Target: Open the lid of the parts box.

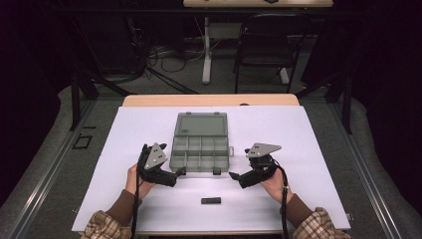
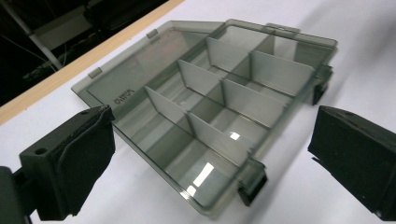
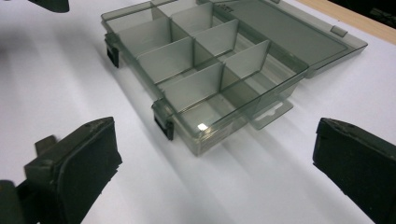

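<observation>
**Smoked-plastic organiser box lies open, both grippers empty beside it**

Grey, see-through plastic: a compartment box with its lid folded flat to the far side, resting mid-sheet on the white table cover. All places below are taken from this box.

Nearest, on the person's side of the box and well short of its front edge: a small black oblong, lying alone on the cover. Too small to name.

Just off the box's front-left corner: left gripper, jaws wide apart, nothing between them. Its own view looks over the left latch into empty compartments.

Just off the front-right corner: right gripper, jaws likewise spread and empty. Right latch sits ahead of it, unfastened.

In the box: dividers upright, every cell that shows is bare.

Beyond the box: lid flat on the cover, then the wooden table edge.

Judgement: the box reads as freshly opened, filling not begun. Likely next step is fetching the black oblong; that calls for one gripper to swing back toward the person, come down over it, and close across its narrow sides.
</observation>
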`<state>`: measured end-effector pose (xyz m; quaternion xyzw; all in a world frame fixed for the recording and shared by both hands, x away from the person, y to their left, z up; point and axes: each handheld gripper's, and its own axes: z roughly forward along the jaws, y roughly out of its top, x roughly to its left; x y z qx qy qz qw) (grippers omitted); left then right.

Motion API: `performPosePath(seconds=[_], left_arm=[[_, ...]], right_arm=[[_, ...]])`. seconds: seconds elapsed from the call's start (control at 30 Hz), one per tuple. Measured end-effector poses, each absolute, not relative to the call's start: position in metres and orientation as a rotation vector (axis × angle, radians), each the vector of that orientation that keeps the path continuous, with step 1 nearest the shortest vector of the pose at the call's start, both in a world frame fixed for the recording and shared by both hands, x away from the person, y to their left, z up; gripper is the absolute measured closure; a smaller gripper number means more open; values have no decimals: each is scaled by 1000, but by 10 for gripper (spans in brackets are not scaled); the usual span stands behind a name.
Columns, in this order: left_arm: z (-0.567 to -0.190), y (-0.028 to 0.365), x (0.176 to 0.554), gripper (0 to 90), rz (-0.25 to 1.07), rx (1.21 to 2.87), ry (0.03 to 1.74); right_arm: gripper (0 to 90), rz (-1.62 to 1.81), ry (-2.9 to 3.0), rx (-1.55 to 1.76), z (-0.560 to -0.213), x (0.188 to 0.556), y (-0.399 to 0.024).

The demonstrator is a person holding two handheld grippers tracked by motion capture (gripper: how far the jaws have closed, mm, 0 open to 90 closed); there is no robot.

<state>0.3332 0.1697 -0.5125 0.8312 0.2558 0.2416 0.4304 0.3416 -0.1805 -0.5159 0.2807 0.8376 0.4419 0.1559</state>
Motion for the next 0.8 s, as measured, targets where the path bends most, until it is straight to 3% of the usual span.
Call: performPosePath(seconds=[0.8], left_arm=[[-521, 165, 314, 1, 526, 2144, 621]], right_arm=[[0, 1274, 2367, 795, -520, 307, -206]])
